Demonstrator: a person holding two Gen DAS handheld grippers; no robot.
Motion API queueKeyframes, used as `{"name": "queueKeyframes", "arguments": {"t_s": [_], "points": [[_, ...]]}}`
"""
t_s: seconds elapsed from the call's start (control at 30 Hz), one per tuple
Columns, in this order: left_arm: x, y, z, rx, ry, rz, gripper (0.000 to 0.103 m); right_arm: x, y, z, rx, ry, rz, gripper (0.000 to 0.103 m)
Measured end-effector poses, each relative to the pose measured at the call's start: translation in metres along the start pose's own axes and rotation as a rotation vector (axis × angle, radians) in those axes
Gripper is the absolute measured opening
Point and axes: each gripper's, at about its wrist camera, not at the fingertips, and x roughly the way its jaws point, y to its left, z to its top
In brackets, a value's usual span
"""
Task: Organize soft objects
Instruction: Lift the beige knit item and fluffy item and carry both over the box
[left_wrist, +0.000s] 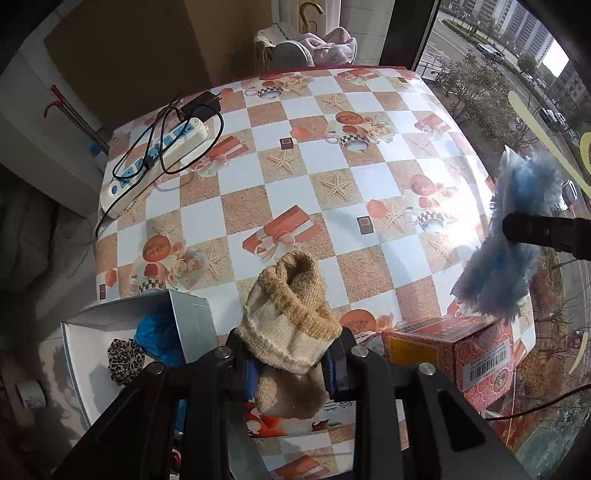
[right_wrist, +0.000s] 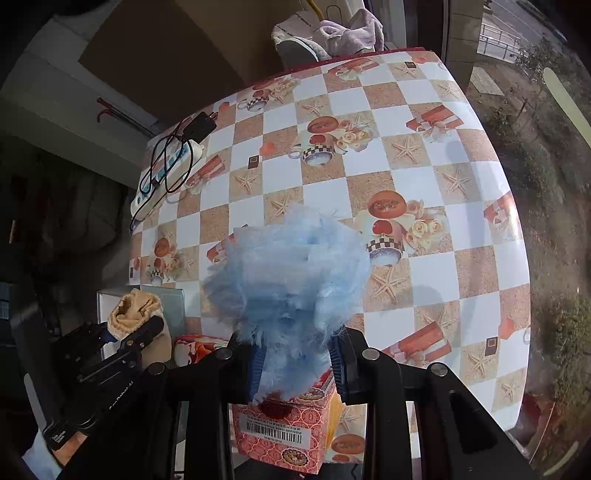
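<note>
Broadly, a worktop (left_wrist: 325, 177) covered in a glossy checked oilcloth of white and sandy squares, printed with starfish, teacups, roses and orange gift boxes, fills both views beside a window onto a street with parked cars. At its near left edge stands an open white cardboard box (left_wrist: 110, 325) holding a bright blue soft bundle (left_wrist: 159, 336) and a leopard-print fabric scrunchie (left_wrist: 123, 356). Just right of it sits a red patterned cardboard carton (left_wrist: 469, 350) with a yellow panel and a white barcode label; its small print is too fine to read. A white power strip with blue sockets (left_wrist: 155, 162) and looped black cables lies at the far left.

The left tongs (left_wrist: 288, 365) are clamped on a cream and tan knitted sock (left_wrist: 288, 317), its ribbed cuff standing open above the pads, raised over the gap between box and carton. The right tongs (right_wrist: 295, 365) grip a fluffy pale blue tuft of soft fibres (right_wrist: 291, 273), held up above the red carton.
</note>
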Motion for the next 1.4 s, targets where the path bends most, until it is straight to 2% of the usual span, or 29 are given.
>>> {"name": "queueKeyframes", "arguments": {"t_s": [0.5,0.87,1.4], "points": [[-0.042,0.012,-0.046,-0.034,-0.048,-0.04,0.029,-0.043,0.038,-0.047,-0.027,-0.07,-0.03,0.032],[-0.057,0.053,-0.077,-0.133,-0.074,-0.021,0.029,-0.024,0.098,-0.075,-0.144,-0.003,-0.014,0.032],[-0.07,0.12,-0.125,-0.332,-0.097,0.034,0.029,0.006,0.191,-0.094,-0.376,0.081,0.006,0.032]]}}
